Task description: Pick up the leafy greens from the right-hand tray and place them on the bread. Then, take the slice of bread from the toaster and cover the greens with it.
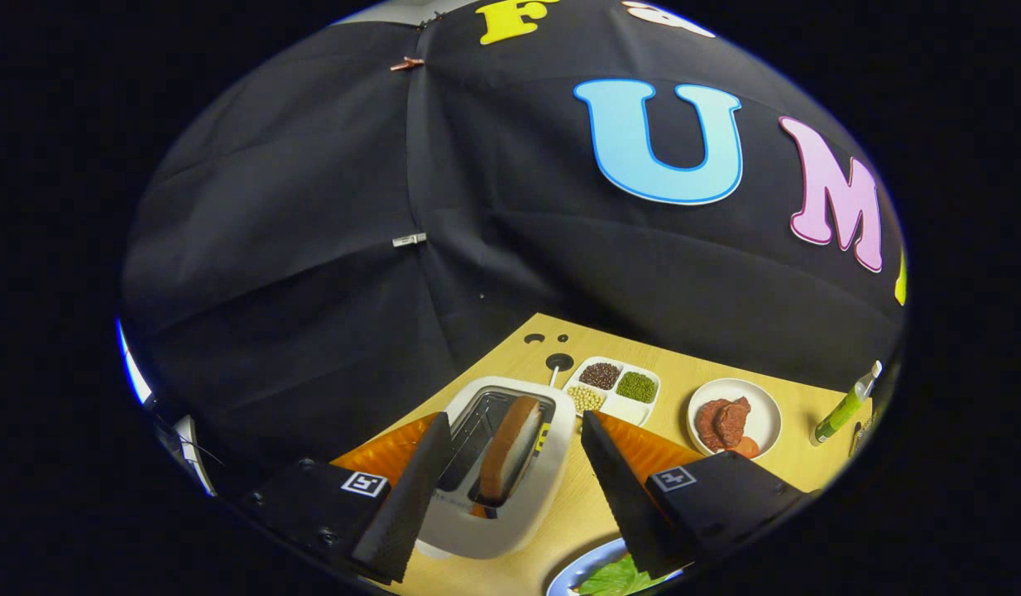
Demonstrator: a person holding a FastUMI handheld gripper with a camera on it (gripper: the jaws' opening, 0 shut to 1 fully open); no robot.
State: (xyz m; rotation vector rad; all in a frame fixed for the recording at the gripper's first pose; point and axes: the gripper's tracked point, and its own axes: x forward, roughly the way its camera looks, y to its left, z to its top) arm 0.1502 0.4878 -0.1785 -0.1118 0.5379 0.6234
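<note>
Gripper (510, 488) fingers spread wide, holding nothing, straddling white toaster (510, 463). 1 bread slice (508, 451) upright in right slot, between fingers. Leafy greens (614, 578) on blue-rimmed plate (572, 571) just below right finger. Orange tray (386, 451) under toaster. Likely risks: off-centre closing scraping slot edge, tilting slice; weak pinch dropping it short of greens.

The gripper (510, 463) has its jaws spread wide with open room between them, around the toaster (510, 463) and its upright bread slice (509, 451). Bare bench (800, 397) lies right, past the meat plate (735, 416).
</note>
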